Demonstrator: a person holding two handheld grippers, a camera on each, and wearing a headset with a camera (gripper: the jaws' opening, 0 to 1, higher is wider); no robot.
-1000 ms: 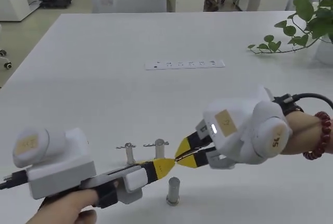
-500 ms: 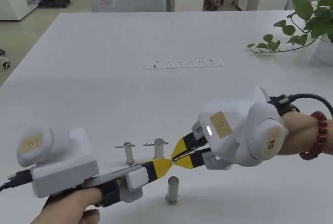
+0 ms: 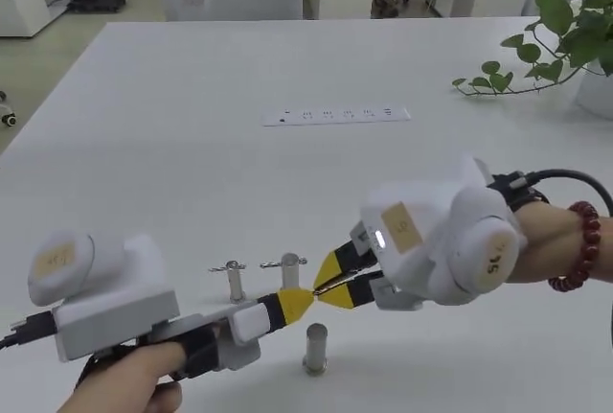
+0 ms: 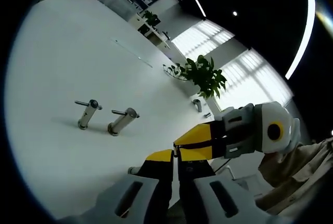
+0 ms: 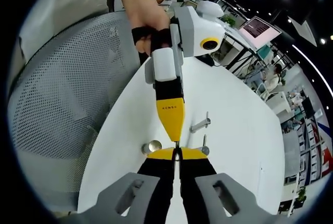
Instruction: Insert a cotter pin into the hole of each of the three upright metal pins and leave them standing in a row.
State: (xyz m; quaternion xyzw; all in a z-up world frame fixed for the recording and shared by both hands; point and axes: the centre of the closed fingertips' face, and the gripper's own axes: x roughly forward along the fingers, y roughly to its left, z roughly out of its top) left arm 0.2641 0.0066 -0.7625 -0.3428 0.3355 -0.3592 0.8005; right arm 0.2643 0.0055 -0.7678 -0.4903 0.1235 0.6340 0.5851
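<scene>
Where the two grippers meet tip to tip over the table [image 3: 192, 145], the left gripper [image 3: 299, 301] is held in a hand [image 3: 134, 379] at the lower left of the head view, and the right gripper [image 3: 326, 288] is brought in from the right by a hand [image 3: 551, 245] with a bead bracelet [image 3: 579, 245].

In the left gripper view, the left gripper [image 4: 170, 156] is seen with its jaws pressed together, and the right gripper [image 4: 179, 143] enters from the right, its tip just beside them.

In the right gripper view, the right gripper [image 5: 177, 154] is seen with its jaws pressed together on a thin dark sliver [image 5: 177, 147], which reaches up to the tip of the left gripper [image 5: 174, 135]. The sliver is too small to be identified.

Just behind the tips, a first pin [image 3: 235, 282] and a second pin [image 3: 290, 271] are stood upright side by side, each with a cotter pin through its top: one [image 3: 230, 266] in the first, another [image 3: 285, 262] in the second. A bare pin [image 3: 315, 346] is stood upright nearer the person, out of line with the other two and just in front of the tips. Its round top [image 5: 153, 147] is seen from above in the right gripper view, beside the jaws.

A power strip [image 3: 337, 116] is laid flat farther up the table, and a plant [image 3: 565, 39] is set at the right edge.
</scene>
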